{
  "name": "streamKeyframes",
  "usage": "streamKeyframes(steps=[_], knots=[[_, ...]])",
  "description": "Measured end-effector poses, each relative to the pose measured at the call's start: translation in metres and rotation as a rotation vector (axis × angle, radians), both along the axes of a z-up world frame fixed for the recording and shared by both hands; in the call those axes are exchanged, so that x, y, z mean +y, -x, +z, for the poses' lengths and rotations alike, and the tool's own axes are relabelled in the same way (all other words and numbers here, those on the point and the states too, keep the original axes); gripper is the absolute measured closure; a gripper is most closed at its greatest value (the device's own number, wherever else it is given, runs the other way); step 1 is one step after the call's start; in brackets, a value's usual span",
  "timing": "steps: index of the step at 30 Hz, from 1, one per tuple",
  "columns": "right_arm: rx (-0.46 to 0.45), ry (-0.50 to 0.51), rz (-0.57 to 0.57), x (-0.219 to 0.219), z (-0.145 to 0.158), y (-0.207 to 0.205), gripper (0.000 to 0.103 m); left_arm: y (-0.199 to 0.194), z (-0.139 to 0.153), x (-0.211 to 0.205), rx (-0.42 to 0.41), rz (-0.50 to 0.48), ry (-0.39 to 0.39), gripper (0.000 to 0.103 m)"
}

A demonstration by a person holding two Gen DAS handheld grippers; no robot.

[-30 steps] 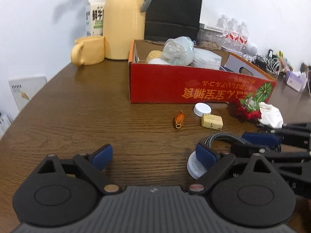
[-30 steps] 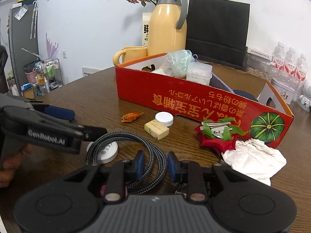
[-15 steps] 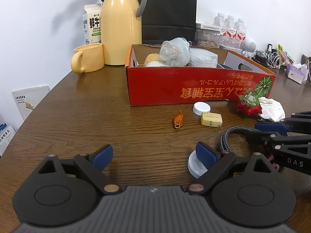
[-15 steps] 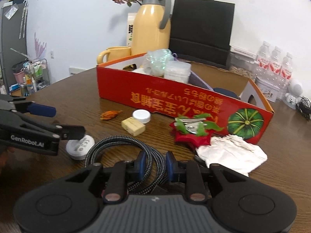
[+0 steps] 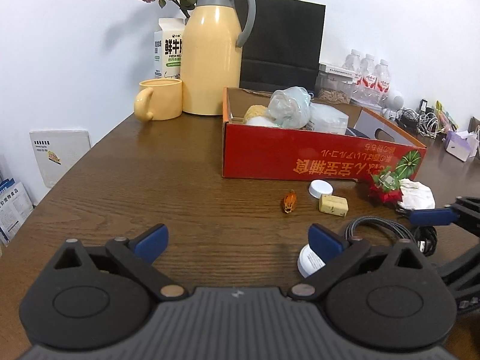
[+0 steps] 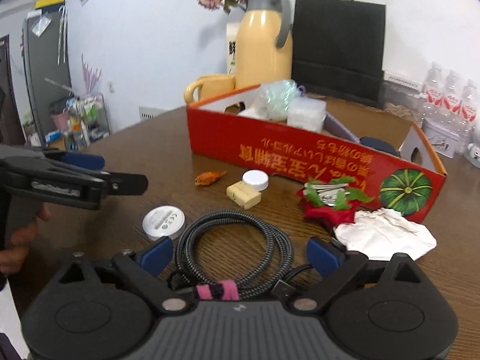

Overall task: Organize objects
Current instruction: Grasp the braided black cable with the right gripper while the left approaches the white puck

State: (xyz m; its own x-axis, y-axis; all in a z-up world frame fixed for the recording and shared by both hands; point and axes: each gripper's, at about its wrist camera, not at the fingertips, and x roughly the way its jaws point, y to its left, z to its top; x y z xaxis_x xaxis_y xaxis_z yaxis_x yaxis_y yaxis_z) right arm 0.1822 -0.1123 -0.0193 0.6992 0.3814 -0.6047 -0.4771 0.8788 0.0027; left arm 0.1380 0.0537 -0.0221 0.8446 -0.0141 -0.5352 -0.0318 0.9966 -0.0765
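The right gripper (image 6: 238, 253), which was pinched on the coiled braided cable (image 6: 234, 240) a second ago, is now spread wide, and the cable is left lying on the tabletop (image 5: 150, 180) between its fingers; the cable is thus judged to have been released short of the red cardboard box (image 5: 300, 156), so it remains to be put away. The left gripper (image 5: 238, 241) is held spread as before, with nothing between its fingers, over bare wood near the front edge of the tabletop. The box is seen toward the far edge, already partly filled, with open space at its right end. A broad stretch of free tabletop is offered on the left, up to the yellow mug (image 5: 159, 103) and yellow thermos (image 5: 213, 57) at the far-left corner. Between the box's near wall and the grippers the way is crowded by the crumpled white tissue (image 6: 387, 234), the red-and-green ornament (image 6: 330, 201), the round white tin (image 6: 163, 222) touching the cable, the yellowish block (image 6: 243, 193), the white cap (image 6: 255, 180) and the small orange item (image 6: 208, 178).
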Motion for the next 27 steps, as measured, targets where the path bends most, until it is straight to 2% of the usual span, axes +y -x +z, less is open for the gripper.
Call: streamKeyframes(steps=[4,8,13,17,27], knots=[[0.039,0.059,0.031,0.014,-0.008,-0.009,0.005,0.007,0.002,0.001,-0.005,-0.007,0.007,0.000],[0.048,0.018,0.037,0.010,-0.012,-0.009,0.014,0.009,0.001,0.004,-0.002,-0.001,0.008,0.000],[-0.006,0.034,0.015,0.009,-0.011,0.001,0.017,0.009,0.001,0.003,0.001,-0.002,0.008,0.000],[-0.051,-0.021,-0.018,-0.003,0.000,0.008,0.017,0.007,-0.001,-0.001,0.015,-0.014,0.001,0.000],[-0.120,-0.084,-0.117,-0.039,0.020,0.015,0.017,-0.004,-0.008,-0.038,0.060,-0.119,-0.041,0.000]])
